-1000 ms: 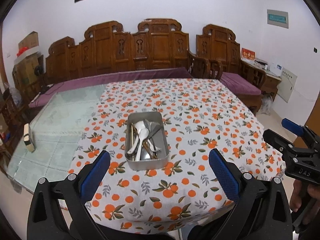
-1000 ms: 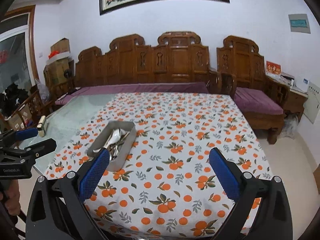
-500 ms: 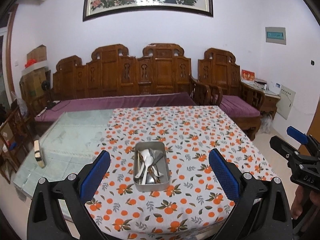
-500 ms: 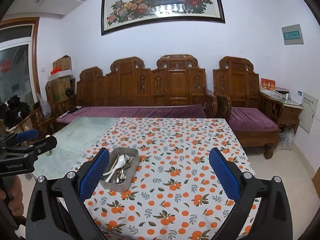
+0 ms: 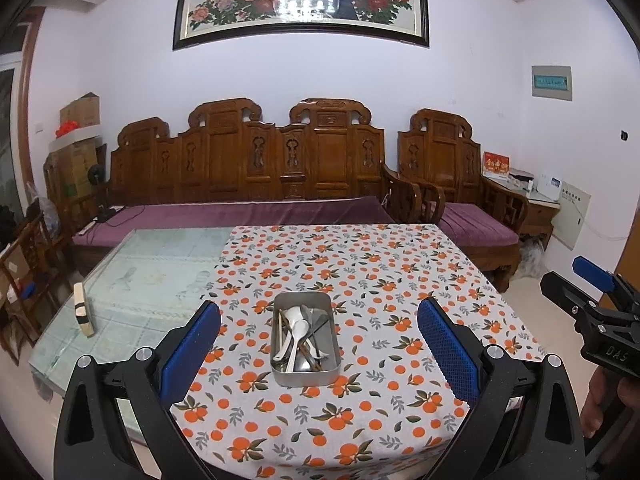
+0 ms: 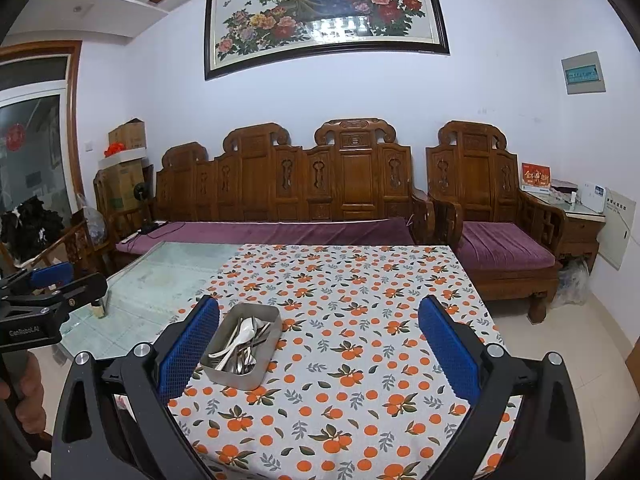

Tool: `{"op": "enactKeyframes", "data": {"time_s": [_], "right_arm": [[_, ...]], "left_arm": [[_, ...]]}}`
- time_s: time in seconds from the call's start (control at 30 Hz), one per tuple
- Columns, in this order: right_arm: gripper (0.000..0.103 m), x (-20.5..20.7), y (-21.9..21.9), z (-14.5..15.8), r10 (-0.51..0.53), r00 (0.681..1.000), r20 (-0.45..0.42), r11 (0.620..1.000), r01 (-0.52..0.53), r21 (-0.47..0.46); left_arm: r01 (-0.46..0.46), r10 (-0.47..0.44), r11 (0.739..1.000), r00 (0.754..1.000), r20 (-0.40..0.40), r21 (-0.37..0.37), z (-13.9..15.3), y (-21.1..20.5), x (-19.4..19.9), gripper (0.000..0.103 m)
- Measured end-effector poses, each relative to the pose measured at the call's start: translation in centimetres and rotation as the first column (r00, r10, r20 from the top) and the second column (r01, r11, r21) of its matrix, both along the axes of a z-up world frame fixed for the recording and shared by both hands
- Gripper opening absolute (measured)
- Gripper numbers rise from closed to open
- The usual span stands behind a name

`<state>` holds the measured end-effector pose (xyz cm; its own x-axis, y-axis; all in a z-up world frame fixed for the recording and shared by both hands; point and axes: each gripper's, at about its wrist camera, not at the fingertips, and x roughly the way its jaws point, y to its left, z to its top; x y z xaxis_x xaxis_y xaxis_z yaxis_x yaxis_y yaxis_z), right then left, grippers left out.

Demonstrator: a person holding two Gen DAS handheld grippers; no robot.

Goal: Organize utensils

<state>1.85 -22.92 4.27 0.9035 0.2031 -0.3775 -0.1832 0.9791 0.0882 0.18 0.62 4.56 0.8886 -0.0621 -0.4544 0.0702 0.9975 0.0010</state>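
We read "DAS" on right gripper [image 5: 592,312], "CenRobot" on left gripper [image 6: 44,300]. Both spread wide, empty. Utensils [image 5: 302,338] jumbled in metal tin [image 5: 306,376], types hard to tell.

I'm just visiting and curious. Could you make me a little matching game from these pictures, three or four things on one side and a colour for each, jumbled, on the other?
Things:
1. metal tray
2. sofa cushion
3. left gripper pads
4. tablecloth fruit print

Colours:
A. purple
B. orange
C. silver grey
D. blue

Pairs: 1-C, 2-A, 3-D, 4-B
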Motion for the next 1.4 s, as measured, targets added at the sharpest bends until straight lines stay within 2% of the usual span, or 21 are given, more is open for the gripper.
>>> {"op": "enactKeyframes", "data": {"time_s": [1.4], "right_arm": [[0.100,-0.6,0.1,0.9,-0.002,1.000,0.004,1.000,0.002,-0.005]], "left_arm": [[-0.002,0.002,1.000,1.000,0.011,0.010,0.1,-0.2,-0.5,0.095]]}}
